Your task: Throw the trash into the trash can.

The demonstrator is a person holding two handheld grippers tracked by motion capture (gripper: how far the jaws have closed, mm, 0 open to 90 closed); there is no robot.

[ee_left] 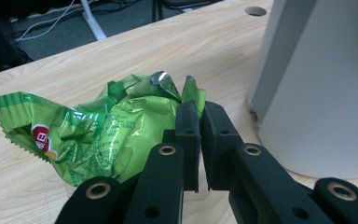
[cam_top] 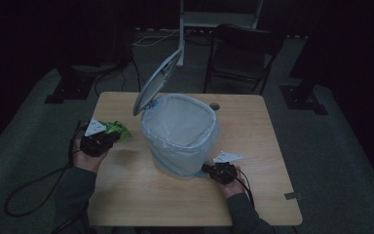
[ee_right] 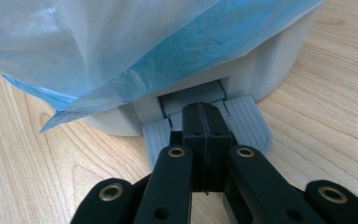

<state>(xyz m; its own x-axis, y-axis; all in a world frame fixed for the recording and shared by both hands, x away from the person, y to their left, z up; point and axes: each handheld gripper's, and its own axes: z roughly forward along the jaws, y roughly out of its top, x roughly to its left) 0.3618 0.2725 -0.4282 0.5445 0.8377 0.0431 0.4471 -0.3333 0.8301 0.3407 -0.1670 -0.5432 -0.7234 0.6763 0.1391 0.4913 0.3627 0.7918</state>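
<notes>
A crumpled green snack wrapper is pinched in my left gripper, whose jaws are shut on its edge. From above, the wrapper sticks out of the left gripper at the table's left side. A grey pedal bin with a pale blue liner stands mid-table, and its lid is tilted up and open. My right gripper is shut with nothing between its jaws, and its tips rest on the bin's foot pedal. It sits at the bin's near right base.
The wooden table has a small round hole behind the bin. A dark chair and a white stand are beyond the far edge. A cable trails off the left side to the floor.
</notes>
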